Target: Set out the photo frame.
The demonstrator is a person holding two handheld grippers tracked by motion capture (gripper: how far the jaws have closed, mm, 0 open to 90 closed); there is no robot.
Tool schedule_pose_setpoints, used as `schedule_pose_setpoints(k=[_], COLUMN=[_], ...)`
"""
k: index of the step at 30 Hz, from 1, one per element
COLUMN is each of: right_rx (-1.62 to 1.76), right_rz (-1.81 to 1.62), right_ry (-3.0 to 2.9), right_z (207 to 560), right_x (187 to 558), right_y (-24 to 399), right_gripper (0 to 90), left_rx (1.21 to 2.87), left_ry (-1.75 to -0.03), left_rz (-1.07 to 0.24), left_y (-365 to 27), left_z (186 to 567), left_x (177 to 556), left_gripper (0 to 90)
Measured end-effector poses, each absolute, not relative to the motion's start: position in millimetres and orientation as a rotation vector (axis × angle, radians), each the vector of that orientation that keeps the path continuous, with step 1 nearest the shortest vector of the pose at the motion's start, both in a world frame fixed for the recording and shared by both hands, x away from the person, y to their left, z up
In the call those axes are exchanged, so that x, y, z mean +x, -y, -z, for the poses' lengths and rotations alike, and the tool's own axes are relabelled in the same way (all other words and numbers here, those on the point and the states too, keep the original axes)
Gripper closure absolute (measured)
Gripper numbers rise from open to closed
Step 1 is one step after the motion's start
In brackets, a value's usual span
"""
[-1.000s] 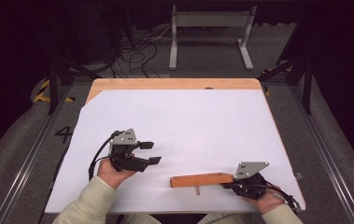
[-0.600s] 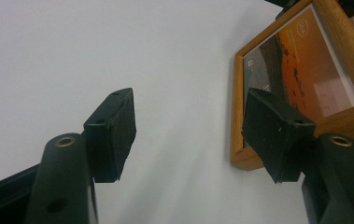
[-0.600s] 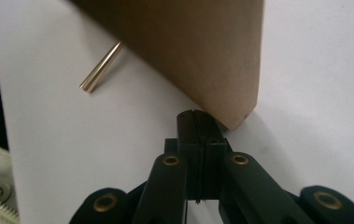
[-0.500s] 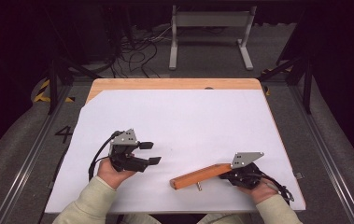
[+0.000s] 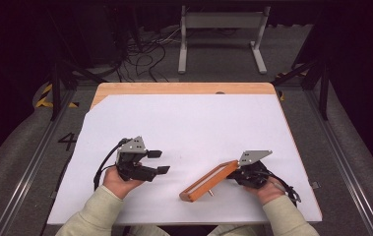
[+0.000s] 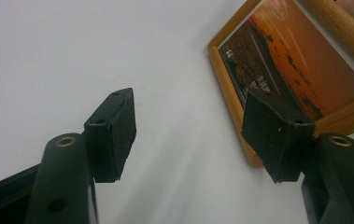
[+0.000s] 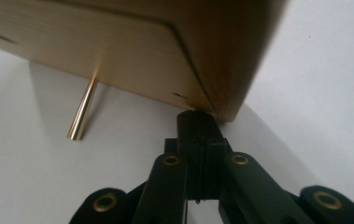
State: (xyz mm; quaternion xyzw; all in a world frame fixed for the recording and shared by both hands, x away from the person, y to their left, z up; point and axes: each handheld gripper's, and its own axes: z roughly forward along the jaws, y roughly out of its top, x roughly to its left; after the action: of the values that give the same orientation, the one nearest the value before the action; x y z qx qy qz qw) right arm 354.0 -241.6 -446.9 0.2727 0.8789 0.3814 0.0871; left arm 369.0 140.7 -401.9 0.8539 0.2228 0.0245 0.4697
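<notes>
right jaws [image 5: 234, 173] clenched at frame [image 5: 208, 181] corner, steering it | frame front-right on surface [image 5: 184, 123], propped on peg [image 7: 82, 109] | left jaws [image 5: 158, 162] released, idle nearby, awaiting handover

Bright table, dark surroundings, blurred close-ups

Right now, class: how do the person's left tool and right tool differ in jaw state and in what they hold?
The left tool has its jaws spread apart with nothing between them; the right tool has its jaws shut at the corner of the wooden picture frame. The left tool points at bare white table; the right tool meets the frame's end. Both are black, hand-held and low over the table.
</notes>
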Motion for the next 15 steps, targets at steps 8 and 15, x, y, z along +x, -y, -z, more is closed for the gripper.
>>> schedule_pose_setpoints(k=[8, 15], right_rx=[0.811, 0.804], right_rz=[-1.140, -1.152], right_ry=[-2.617, -2.609], right_z=[446.4, 445.6], right_x=[366.6, 376.9], right_y=[231.5, 224.0], right_gripper=[90.0, 90.0], left_rx=[2.127, 2.134], left_ry=[-0.535, -0.540], left_rz=[-0.036, -0.007], left_y=[-140.5, -140.8], left_z=[403.4, 404.2], left_x=[368.9, 369.5], left_gripper=[44.3, 49.1])
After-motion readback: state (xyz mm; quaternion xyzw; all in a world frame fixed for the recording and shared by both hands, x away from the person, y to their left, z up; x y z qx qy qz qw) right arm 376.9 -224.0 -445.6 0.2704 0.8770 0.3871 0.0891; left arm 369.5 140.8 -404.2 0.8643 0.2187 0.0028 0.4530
